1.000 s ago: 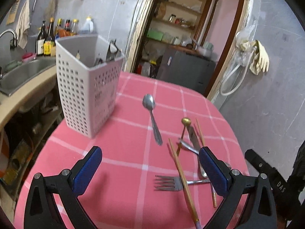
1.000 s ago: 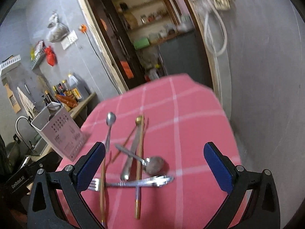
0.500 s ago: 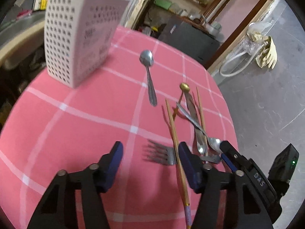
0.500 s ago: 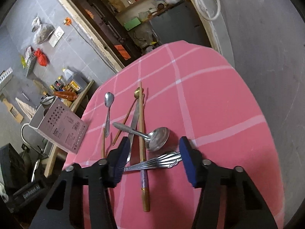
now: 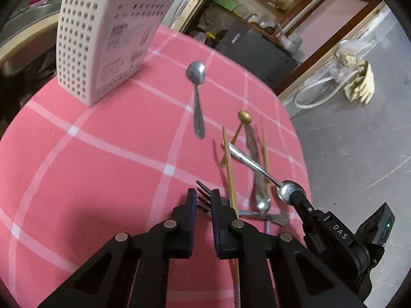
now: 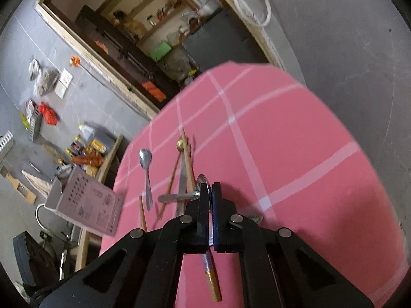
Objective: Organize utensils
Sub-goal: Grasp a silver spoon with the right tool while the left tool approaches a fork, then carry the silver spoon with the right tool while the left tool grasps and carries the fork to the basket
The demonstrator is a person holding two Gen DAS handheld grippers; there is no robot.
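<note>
1. A round table (image 5: 90, 159) is covered with a pink cloth crossed by white lines.
2. Grey walls (image 6: 108, 95) and a grey floor (image 5: 359, 141) are seen around it.
3. A wooden-framed doorway (image 6: 123, 87) is shown beyond the table, with shelves (image 6: 154, 18) of jars and a dark cabinet (image 5: 257, 48) behind it.
4. A white hose (image 5: 316, 92) and pale gloves (image 5: 359, 87) are seen by the door frame.
5. A steel sink (image 5: 30, 25) is set in a counter at the left.
6. A white wall socket (image 6: 64, 82) and hanging bags (image 6: 46, 107) are fixed to the wall.
</note>
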